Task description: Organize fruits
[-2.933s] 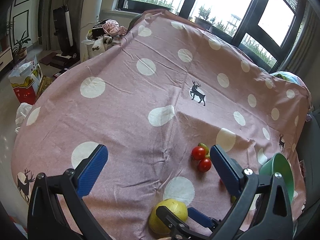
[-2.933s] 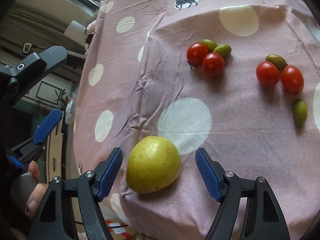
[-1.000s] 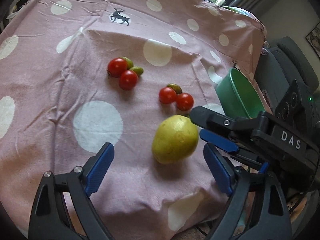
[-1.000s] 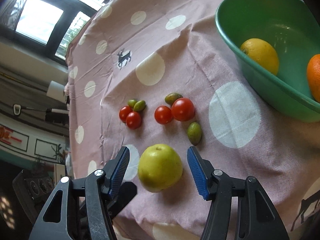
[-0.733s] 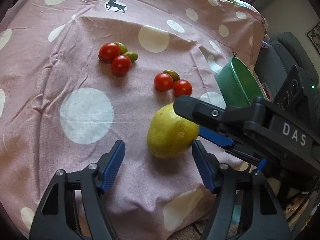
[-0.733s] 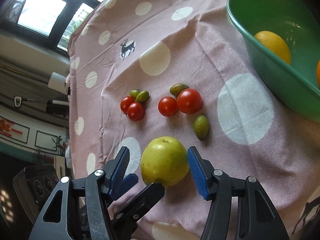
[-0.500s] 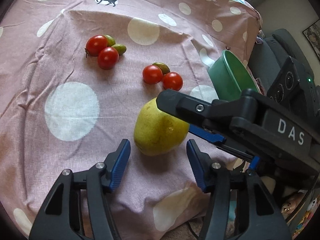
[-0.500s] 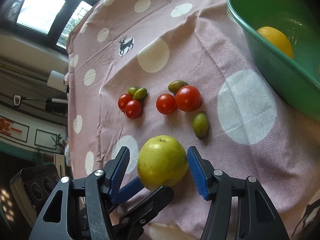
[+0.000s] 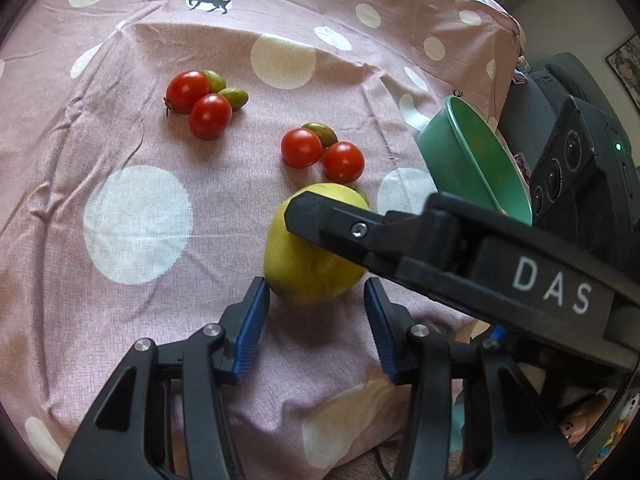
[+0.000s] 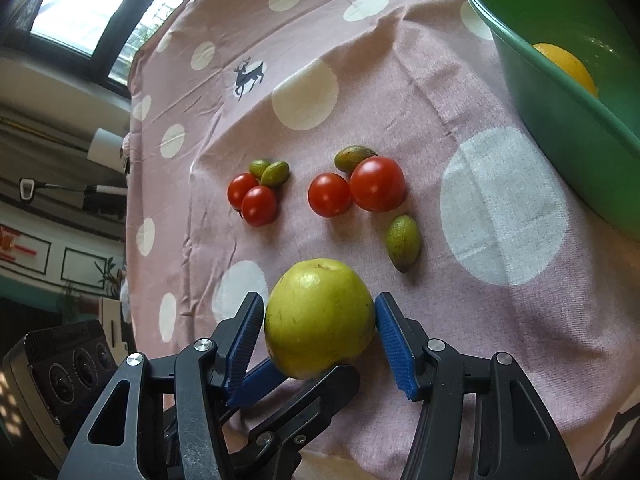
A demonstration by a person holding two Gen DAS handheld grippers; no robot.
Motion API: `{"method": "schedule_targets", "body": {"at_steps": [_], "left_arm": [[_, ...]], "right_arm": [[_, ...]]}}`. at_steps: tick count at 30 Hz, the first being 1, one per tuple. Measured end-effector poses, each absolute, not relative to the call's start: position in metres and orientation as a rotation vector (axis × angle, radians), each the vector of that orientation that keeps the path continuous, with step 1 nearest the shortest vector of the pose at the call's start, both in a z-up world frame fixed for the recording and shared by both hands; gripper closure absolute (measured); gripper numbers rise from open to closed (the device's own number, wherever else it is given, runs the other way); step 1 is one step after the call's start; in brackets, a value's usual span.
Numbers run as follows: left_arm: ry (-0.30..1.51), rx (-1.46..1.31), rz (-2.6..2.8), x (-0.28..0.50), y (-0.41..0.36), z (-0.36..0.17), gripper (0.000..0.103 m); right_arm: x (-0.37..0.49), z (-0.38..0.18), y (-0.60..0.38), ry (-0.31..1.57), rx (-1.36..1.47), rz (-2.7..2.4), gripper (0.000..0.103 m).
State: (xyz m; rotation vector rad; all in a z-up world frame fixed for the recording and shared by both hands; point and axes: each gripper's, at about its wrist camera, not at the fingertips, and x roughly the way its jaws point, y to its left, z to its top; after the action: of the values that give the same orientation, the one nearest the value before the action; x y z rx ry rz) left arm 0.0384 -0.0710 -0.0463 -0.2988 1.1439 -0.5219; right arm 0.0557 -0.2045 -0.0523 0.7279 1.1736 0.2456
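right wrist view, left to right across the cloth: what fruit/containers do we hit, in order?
Cluster of two cherry tomatoes and two green olives → yellow-green pear between the right gripper's pads → pair of cherry tomatoes → lone green olive → green bowl holding a yellow fruit.

Pink tablecloth [image 9: 120, 300] with white dots, red tomatoes [image 9: 210, 116], yellow-green pear [image 10: 318, 322], green bowl [image 10: 560, 120].
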Motion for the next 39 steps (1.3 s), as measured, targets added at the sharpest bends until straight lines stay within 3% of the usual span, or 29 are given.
{"method": "schedule_targets", "body": {"at_steps": [3, 5, 7, 15, 25, 32, 39], "left_arm": [[1.114, -0.297, -0.524, 0.037, -0.071, -0.041, 0.055], [1.098, -0.344, -0.588, 0.037, -0.070, -0.038, 0.066], [1.071, -0.345, -0.607, 0.034, -0.070, -0.032, 0.070], [1.100, -0.365, -0.467, 0.044, -0.048, -0.038, 0.063], [1.053, -0.477, -0.335, 0.056, -0.010, -0.035, 0.038], [1.032, -0.533, -0.198, 0.081, -0.008, -0.008, 0.036], [1.075, -0.456, -0.163, 0.087, -0.015, -0.032, 0.034]], "right_arm": [[0.054, -0.044, -0.204, 1.136, 0.714, 0.257, 0.042], [0.052, -0.038, -0.203, 1.102, 0.712, 0.284, 0.042], [0.052, -0.033, -0.201, 1.087, 0.728, 0.340, 0.044], [0.057, -0.040, -0.201, 1.138, 0.694, 0.218, 0.045], [0.065, -0.029, -0.214, 1.070, 0.761, 0.184, 0.040], [0.106, 0.002, -0.201, 1.107, 0.695, 0.198, 0.039], [0.134, 0.005, -0.179, 1.097, 0.595, 0.279, 0.039]]}}
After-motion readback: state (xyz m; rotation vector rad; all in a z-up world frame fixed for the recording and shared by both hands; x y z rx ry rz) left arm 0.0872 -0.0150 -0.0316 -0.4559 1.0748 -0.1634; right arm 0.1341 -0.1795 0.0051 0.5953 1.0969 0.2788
